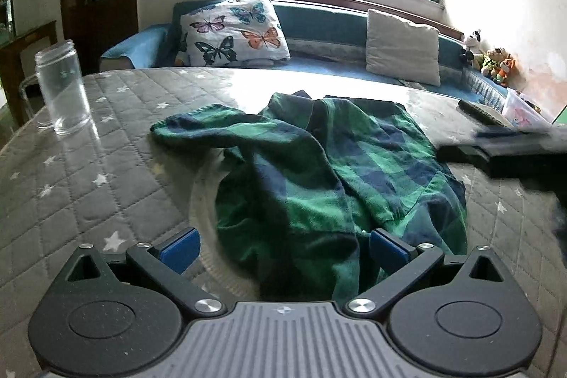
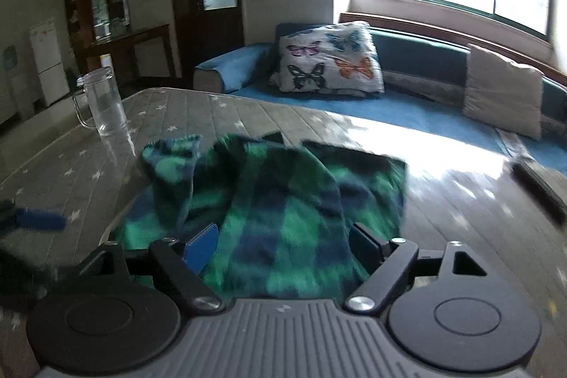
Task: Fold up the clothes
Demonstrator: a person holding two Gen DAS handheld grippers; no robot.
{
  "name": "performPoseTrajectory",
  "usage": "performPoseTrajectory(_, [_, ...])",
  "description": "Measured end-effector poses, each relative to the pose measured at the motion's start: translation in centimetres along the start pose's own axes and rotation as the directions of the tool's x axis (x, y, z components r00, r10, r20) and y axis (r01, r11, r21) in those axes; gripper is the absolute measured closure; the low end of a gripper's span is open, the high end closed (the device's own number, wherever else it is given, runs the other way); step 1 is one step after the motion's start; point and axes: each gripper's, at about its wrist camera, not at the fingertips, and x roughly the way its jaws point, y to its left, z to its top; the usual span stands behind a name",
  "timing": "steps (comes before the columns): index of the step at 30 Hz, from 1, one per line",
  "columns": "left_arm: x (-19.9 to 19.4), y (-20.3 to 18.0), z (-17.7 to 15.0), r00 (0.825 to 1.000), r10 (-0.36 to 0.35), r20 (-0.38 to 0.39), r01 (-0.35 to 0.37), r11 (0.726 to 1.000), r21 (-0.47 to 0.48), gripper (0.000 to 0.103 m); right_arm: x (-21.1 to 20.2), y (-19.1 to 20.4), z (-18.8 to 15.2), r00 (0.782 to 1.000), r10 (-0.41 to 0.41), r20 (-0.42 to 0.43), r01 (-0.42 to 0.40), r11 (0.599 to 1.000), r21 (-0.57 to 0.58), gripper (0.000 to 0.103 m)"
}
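Note:
A crumpled green and navy plaid garment (image 1: 319, 172) lies on the grey quilted star-pattern table cover (image 1: 88, 165). My left gripper (image 1: 283, 245) is open, its blue pads either side of the garment's near edge, holding nothing. The right gripper shows blurred at the right edge of the left wrist view (image 1: 496, 147). In the right wrist view the same garment (image 2: 269, 201) lies just ahead, and my right gripper (image 2: 283, 247) is open over its near edge. The left gripper's blue fingertip (image 2: 39, 218) shows at the far left there.
A clear glass mug (image 1: 62, 91) stands at the table's left, also in the right wrist view (image 2: 104, 101). A dark remote (image 1: 478, 110) lies far right. Behind the table is a blue sofa with a butterfly cushion (image 1: 234, 30) and a beige cushion (image 1: 402, 46).

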Motion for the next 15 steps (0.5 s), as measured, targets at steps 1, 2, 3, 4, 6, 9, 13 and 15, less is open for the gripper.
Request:
performPoseTrajectory(1, [0.3, 0.0, 0.1, 1.000, -0.004, -0.004, 0.004, 1.000, 0.002, 0.000, 0.9, 0.3, 0.7, 1.000, 0.002, -0.002, -0.002, 1.000, -0.022, 0.022])
performPoseTrajectory(2, [0.7, 0.0, 0.2, 1.000, -0.006, -0.009, 0.006, 1.000, 0.004, 0.000, 2.0, 0.6, 1.6, 1.000, 0.000, -0.003, -0.001, 0.999, -0.050, 0.022])
performPoseTrajectory(3, [1.1, 0.0, 0.3, 1.000, -0.010, -0.013, 0.010, 1.000, 0.004, 0.000, 3.1, 1.0, 2.4, 1.000, -0.005, -0.001, 0.005, 0.996, -0.085, 0.023])
performPoseTrajectory(4, [1.4, 0.1, 0.4, 1.000, -0.013, -0.017, 0.013, 1.000, 0.002, 0.000, 4.0, 1.5, 3.0, 1.000, -0.011, 0.003, 0.012, 0.993, -0.116, 0.023])
performPoseTrajectory(6, [2.0, 0.2, 0.5, 0.999, -0.020, -0.026, 0.020, 1.000, -0.003, 0.000, 6.0, 2.3, 4.1, 1.000, -0.011, -0.003, 0.010, 0.987, -0.161, 0.027])
performPoseTrajectory(9, [2.9, 0.4, 0.6, 0.999, -0.026, -0.041, 0.026, 1.000, -0.005, 0.000, 9.2, 3.5, 5.1, 1.000, -0.001, -0.021, -0.003, 0.972, -0.235, 0.029])
performPoseTrajectory(13, [4.0, 0.6, 0.5, 0.997, -0.031, -0.066, 0.031, 0.999, -0.010, 0.000, 13.5, 4.8, 5.4, 0.997, -0.039, -0.071, 0.014, 0.949, -0.316, 0.045])
performPoseTrajectory(15, [4.5, 0.7, 0.2, 0.996, -0.031, -0.079, 0.030, 1.000, -0.010, 0.000, 15.0, 4.8, 5.0, 0.993, -0.074, -0.091, 0.040, 0.943, -0.331, 0.058])
